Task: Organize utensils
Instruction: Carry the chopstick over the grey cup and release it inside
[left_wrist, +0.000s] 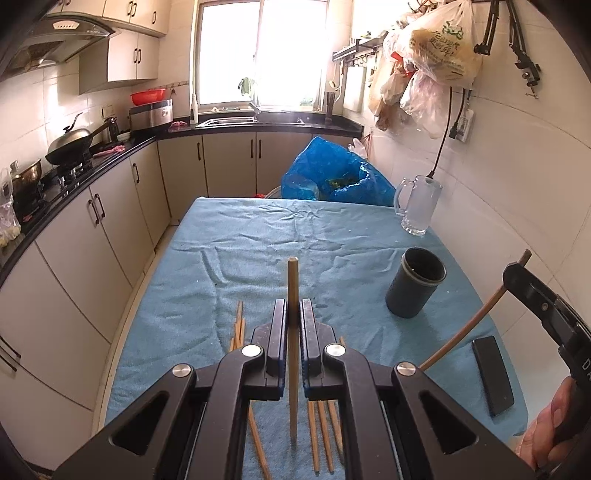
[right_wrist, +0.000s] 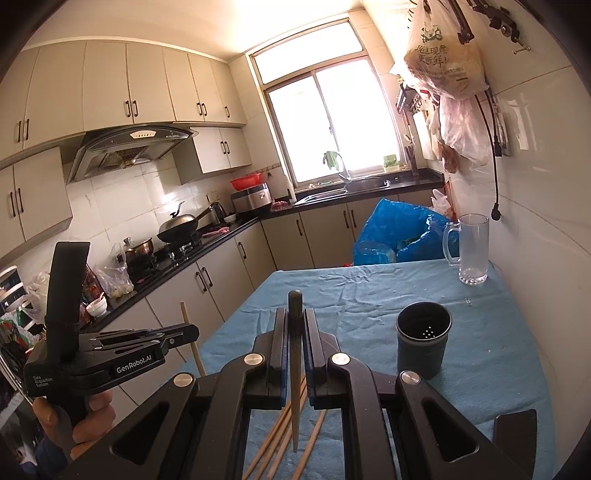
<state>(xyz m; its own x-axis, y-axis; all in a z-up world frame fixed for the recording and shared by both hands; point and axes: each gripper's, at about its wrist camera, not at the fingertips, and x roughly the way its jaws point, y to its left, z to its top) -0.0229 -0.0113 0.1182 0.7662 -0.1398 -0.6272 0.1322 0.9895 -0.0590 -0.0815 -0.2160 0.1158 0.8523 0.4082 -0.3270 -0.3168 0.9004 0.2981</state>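
My left gripper (left_wrist: 294, 306) is shut on a light wooden chopstick (left_wrist: 293, 284) that stands upright between its pads, above the blue cloth. My right gripper (right_wrist: 295, 314) is shut on a darker chopstick (right_wrist: 295, 306), also upright. Several loose chopsticks (left_wrist: 325, 435) lie on the cloth under both grippers, and show as chopsticks (right_wrist: 280, 439) in the right wrist view. A dark round utensil holder (left_wrist: 415, 282) stands empty to the right; the holder (right_wrist: 423, 341) is ahead and right of my right gripper. Each gripper appears in the other's view: right gripper (left_wrist: 511, 273), left gripper (right_wrist: 194, 330).
A glass mug (left_wrist: 419, 205) stands at the table's far right by the wall. A black phone (left_wrist: 492, 374) lies near the right edge of the blue-clothed table (left_wrist: 258, 236). A blue plastic bag (left_wrist: 332, 173) sits beyond the table. Kitchen counter and cabinets run along the left.
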